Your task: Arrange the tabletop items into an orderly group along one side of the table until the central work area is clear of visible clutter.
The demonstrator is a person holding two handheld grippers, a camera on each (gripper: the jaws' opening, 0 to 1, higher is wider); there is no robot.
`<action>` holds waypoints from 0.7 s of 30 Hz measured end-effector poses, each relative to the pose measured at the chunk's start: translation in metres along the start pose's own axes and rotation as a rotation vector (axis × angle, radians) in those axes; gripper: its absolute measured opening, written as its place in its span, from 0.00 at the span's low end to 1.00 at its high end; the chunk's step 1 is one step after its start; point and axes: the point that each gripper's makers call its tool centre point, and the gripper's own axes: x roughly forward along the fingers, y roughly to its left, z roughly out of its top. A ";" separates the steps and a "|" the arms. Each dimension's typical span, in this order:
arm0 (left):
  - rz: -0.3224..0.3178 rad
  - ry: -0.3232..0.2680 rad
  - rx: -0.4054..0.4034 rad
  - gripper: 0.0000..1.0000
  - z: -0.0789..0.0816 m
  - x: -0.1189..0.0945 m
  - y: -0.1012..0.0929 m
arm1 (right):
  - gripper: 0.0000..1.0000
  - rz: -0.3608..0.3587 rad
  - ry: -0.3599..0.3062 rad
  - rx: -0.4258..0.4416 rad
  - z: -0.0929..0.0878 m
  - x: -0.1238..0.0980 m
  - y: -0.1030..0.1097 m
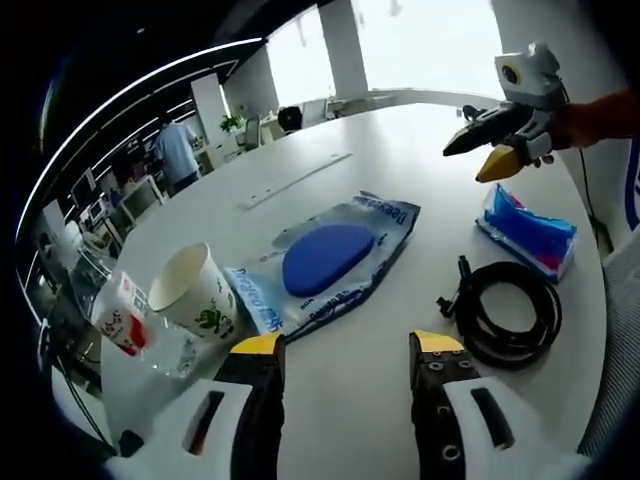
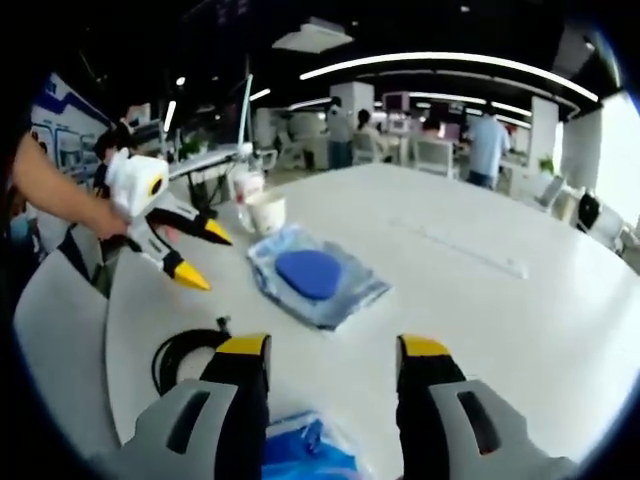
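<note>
left claw (image 1: 345, 352): released, empty, low over surface (image 1: 400, 170).
right claw (image 2: 325, 350): released, empty.
blue pouch (image 1: 330, 258): flat mid-surface, just ahead of left claw; long axis running away toward upper right.
paper cup (image 1: 195, 292): touching pouch's near-left end.
cable coil (image 1: 505, 310): right of left claw.
tissue pack (image 2: 300, 450): directly under right claw.
nearer to pouch: left, by judgement.

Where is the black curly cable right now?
In the left gripper view the coiled black cable lies on the white table, right of the blue-disc bag and just below the blue packet.
</note>
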 end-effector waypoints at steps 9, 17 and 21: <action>0.014 0.012 0.017 0.41 -0.002 0.004 0.007 | 0.39 -0.014 0.006 0.014 0.000 0.007 -0.004; 0.029 0.023 0.001 0.37 -0.008 0.008 0.016 | 0.34 -0.035 0.017 0.004 0.001 0.014 -0.008; 0.034 0.013 -0.021 0.36 -0.007 0.009 0.021 | 0.33 -0.027 0.024 0.003 0.001 0.019 -0.007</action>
